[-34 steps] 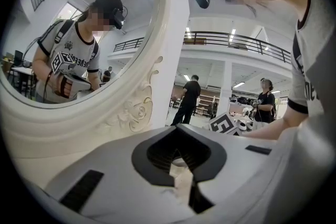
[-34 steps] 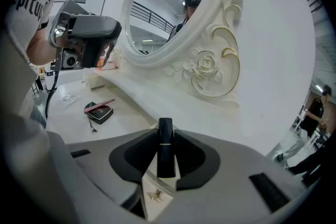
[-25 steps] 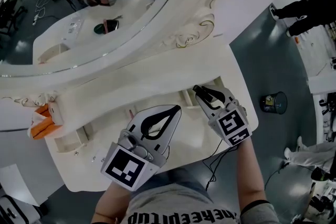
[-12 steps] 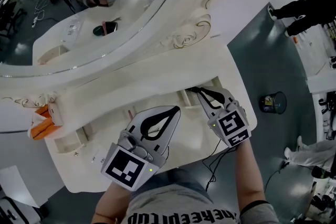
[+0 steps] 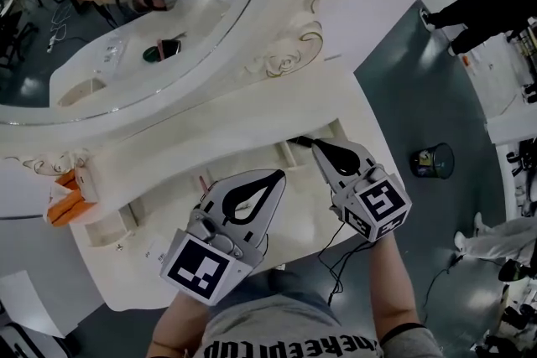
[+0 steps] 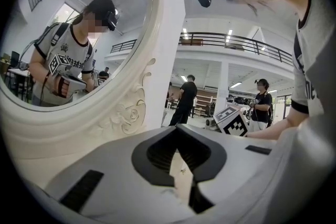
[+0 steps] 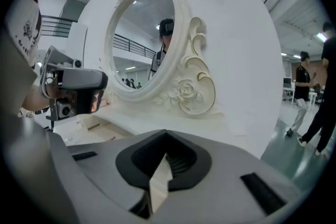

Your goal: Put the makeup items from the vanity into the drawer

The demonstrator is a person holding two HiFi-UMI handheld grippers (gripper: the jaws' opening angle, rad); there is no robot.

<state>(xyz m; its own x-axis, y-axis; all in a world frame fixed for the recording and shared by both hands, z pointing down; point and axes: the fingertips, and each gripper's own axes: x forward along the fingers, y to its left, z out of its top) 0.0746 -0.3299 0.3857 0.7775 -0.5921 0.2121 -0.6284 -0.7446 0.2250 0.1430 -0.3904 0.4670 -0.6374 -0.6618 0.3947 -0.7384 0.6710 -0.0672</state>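
The white vanity (image 5: 252, 117) has its drawer (image 5: 109, 232) pulled out under the oval mirror (image 5: 126, 21). My left gripper (image 5: 280, 174) hovers over the drawer's middle, its jaws shut with nothing between them (image 6: 181, 157). To its right, my right gripper (image 5: 312, 144) is shut and empty too (image 7: 157, 176), its tips at the drawer's back right corner. A thin pink stick (image 5: 201, 181) lies in the drawer beside the left gripper. The mirror reflects a dark green round item with a pink piece (image 5: 159, 51); the real ones are hidden under the grippers.
An orange and white pack (image 5: 67, 199) sits at the vanity's left end. A small bin (image 5: 434, 160) stands on the grey floor to the right. People stand in the background (image 6: 185, 99). Cables hang from the right gripper toward me.
The right gripper's jaws have gone from wide open to shut, and it has shifted slightly right. The left gripper has stayed where it was.
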